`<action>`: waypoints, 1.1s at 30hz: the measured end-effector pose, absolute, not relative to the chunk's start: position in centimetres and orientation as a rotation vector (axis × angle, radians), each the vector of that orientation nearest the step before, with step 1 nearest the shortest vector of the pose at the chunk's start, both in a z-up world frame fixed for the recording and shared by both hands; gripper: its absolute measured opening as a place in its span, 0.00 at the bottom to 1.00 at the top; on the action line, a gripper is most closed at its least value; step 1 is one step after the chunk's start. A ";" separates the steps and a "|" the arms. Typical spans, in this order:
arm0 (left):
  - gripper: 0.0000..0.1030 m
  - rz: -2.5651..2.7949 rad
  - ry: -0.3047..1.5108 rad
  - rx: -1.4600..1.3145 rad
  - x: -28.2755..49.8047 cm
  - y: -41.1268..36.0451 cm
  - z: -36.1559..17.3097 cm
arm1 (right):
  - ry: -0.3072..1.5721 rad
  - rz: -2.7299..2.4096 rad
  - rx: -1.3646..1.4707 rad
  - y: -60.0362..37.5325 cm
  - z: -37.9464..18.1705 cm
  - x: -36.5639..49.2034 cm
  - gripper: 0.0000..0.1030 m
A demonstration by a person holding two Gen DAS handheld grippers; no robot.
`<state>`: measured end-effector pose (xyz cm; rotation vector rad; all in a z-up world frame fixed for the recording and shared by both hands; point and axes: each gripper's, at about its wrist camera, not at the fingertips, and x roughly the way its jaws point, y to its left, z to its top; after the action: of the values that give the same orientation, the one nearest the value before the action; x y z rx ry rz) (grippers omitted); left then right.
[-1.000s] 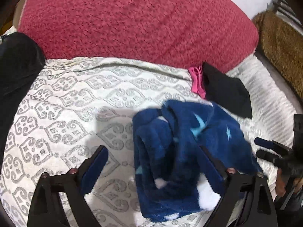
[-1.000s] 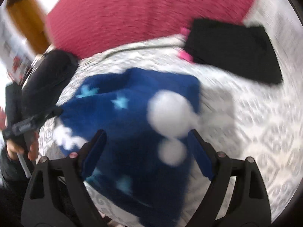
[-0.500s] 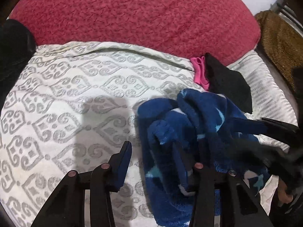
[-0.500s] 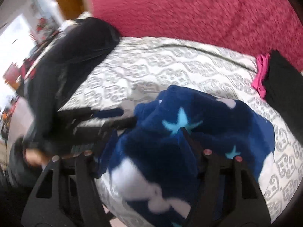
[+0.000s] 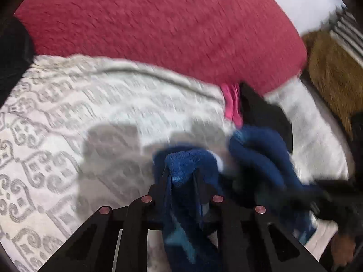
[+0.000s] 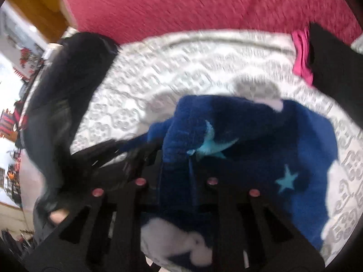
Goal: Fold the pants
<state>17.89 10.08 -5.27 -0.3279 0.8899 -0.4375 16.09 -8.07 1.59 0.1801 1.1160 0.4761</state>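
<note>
Two grippers had each just closed on a bunched fold of the blue fleece pants (image 5: 256, 158), which lay crumpled on the grey-patterned white bedspread (image 5: 68, 117) in front of a red blanket (image 5: 158, 27). So heaped was the garment that no long axis could be read; neither waistband nor leg ends could be picked out, and which way it pointed could not be told. From the right wrist view the pants (image 6: 261, 140) showed pale blue stars and white patches, spreading from the middle toward the right edge.

Jaws of the left gripper (image 5: 181, 176) had drawn nearly together, pinching a raised ridge of fleece between the pads. Jaws of the right gripper (image 6: 177, 158) were likewise nearly together with a thick fold of fleece clamped between them. No containers appeared.

Beyond the pants lay a folded black garment (image 6: 333, 63) with a pink cloth (image 6: 301, 54) against its left side, both near the red blanket's edge. A dark heap (image 6: 63, 90) sat at the bedspread's left side; what it was could not be made out. Both views were motion-blurred. The right gripper appeared only as a dark smear at the lower right of the left wrist view, and a person's fingertips (image 6: 57, 216) were partly cut off.
</note>
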 end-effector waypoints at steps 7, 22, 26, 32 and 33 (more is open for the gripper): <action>0.21 -0.425 0.951 -0.271 19.7 9.3 -6.7 | 1.071 0.567 0.126 -6.9 2.3 14.9 0.25; 0.57 -0.420 0.872 -0.163 13.5 9.2 -3.3 | 1.158 0.496 0.269 -11.3 -1.1 16.1 0.55; 0.57 -0.201 0.912 0.130 13.0 5.7 -6.3 | 1.267 0.433 0.278 -11.0 -5.3 16.4 0.55; 0.57 -0.193 0.898 0.043 12.2 7.5 -5.2 | 1.194 0.453 0.209 -12.4 -2.2 13.6 0.55; 0.57 -0.195 0.884 0.066 11.8 7.2 -4.9 | 1.174 0.436 0.212 -13.3 -1.8 13.3 0.61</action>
<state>11.81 7.19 -4.93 0.0663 0.8838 -0.1946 13.25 -13.32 -1.76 0.2124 1.1738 0.4358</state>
